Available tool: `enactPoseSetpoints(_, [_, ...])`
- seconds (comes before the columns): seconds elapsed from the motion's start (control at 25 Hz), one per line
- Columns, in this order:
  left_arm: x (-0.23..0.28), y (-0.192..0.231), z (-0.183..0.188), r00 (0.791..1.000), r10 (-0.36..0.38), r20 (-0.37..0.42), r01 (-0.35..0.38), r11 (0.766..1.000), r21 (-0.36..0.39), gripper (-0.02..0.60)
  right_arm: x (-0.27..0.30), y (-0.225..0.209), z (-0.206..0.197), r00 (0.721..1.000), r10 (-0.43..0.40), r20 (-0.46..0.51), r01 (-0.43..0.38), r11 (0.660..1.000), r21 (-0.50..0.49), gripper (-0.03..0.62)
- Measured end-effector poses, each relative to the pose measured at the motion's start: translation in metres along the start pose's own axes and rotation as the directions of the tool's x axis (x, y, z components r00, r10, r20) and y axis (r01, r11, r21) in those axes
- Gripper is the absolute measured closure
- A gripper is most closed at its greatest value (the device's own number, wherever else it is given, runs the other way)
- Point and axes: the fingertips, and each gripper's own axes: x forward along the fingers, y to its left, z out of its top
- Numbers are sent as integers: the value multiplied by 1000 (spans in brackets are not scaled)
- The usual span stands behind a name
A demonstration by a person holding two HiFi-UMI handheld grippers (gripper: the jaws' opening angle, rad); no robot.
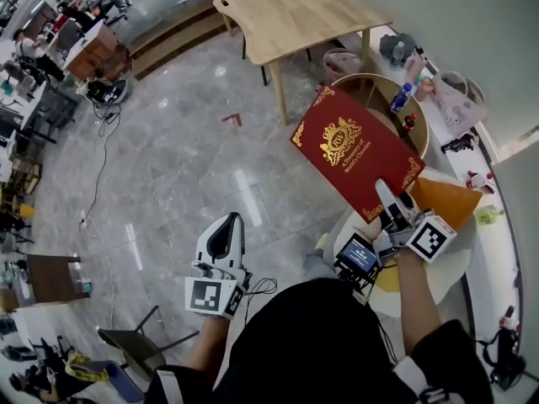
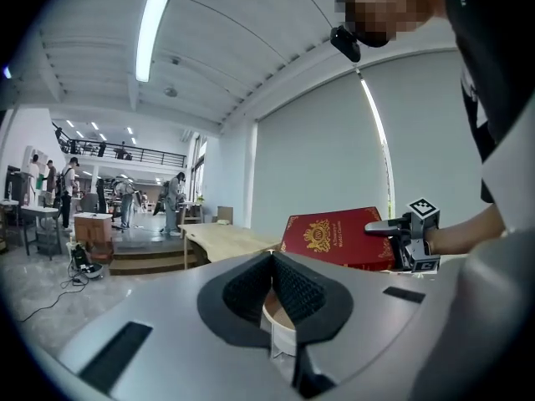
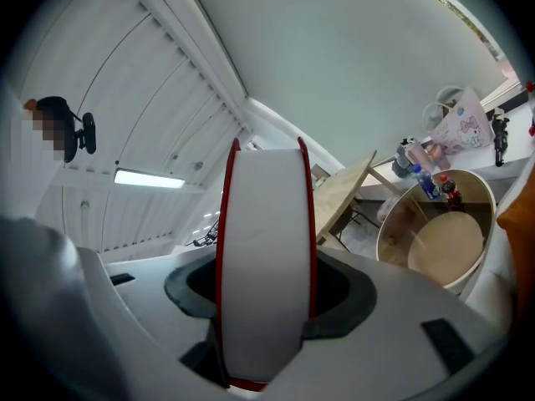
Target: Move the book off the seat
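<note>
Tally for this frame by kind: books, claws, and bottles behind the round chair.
Books: 1 (red book)
Claws: 2 (left claw, right claw)
Bottles: 2 (blue bottle, dark bottle)
Total: 5

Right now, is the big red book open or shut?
Shut: the gold-crested red book shows only its front cover, its pages pressed together in the right claw.

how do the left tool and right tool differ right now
The right tool is clamped on the red hardcover book with a gold crest, holding it in the air. The left tool is shut on nothing. The right tool reaches further out, near the round wooden chair, while the left tool hangs closer in, over the grey floor. Both are white and carry a square-marker cube.
</note>
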Motion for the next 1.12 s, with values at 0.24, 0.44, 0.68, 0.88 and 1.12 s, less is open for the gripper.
enactPoseSetpoints(0.24, [93,-19,11,993,-111,-28,112,993,21,569,15,-53,45,997,-54,49,53,998,27,350])
enactPoseSetpoints(0.44, [152,-31,17,986,-166,-28,167,985,52,569,22,-88,73,994,-60,91,54,996,64,350])
enactPoseSetpoints(0.68, [197,-41,21,976,-215,-32,217,975,54,568,24,-116,91,988,-121,100,116,992,49,350])
enactPoseSetpoints(0.88, [239,-43,30,963,-267,-33,269,961,65,568,38,-144,101,978,-169,118,161,984,80,350])
enactPoseSetpoints(1.12, [294,-47,24,930,-366,-38,368,927,73,569,51,-173,102,960,-246,136,235,968,91,350])
